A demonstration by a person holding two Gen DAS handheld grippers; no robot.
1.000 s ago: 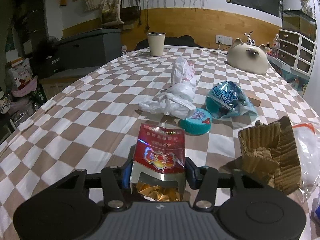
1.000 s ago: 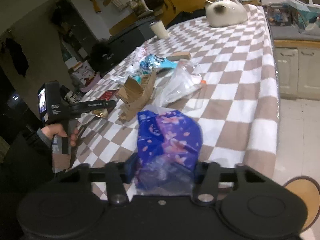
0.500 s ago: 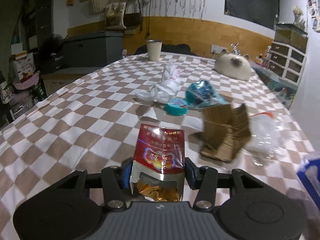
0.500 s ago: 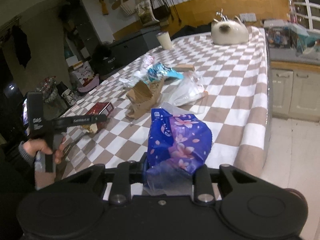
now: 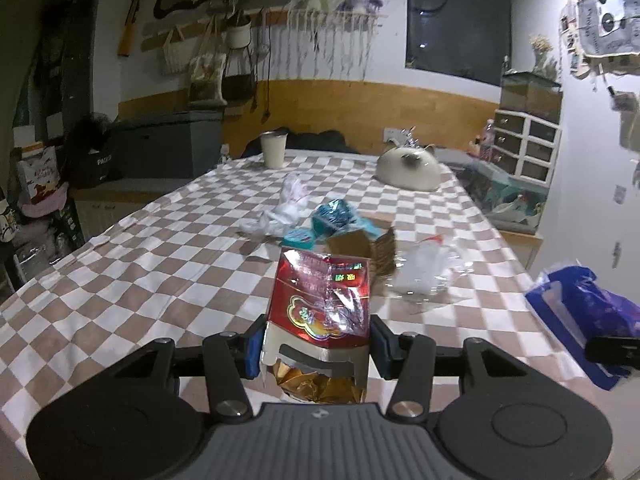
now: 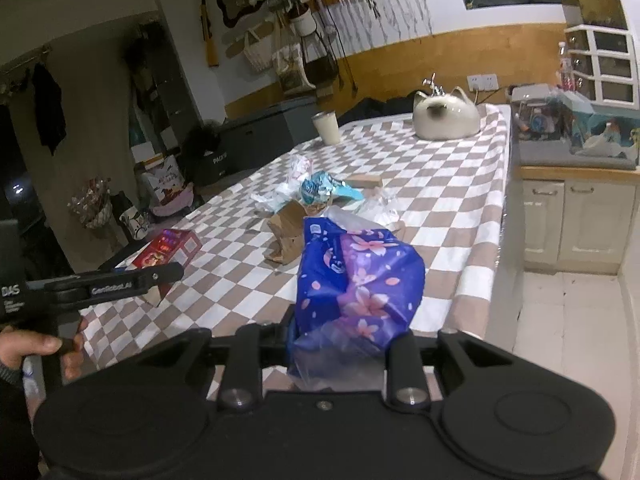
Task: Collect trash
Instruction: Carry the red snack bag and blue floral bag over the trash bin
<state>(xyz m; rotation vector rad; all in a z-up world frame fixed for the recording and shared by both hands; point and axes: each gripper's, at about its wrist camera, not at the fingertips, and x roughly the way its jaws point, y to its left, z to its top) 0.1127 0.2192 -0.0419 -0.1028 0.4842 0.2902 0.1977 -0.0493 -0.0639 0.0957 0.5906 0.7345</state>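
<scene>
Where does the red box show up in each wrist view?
Left wrist: red box bottom centre, clamped in the left gripper.
Right wrist: left of centre, over the table's near-left edge.
Shared landmark: cat-shaped ornament at the table's far end.

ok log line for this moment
left tool: shut on red box | right tool: shut on blue bag | table: trash remains
</scene>
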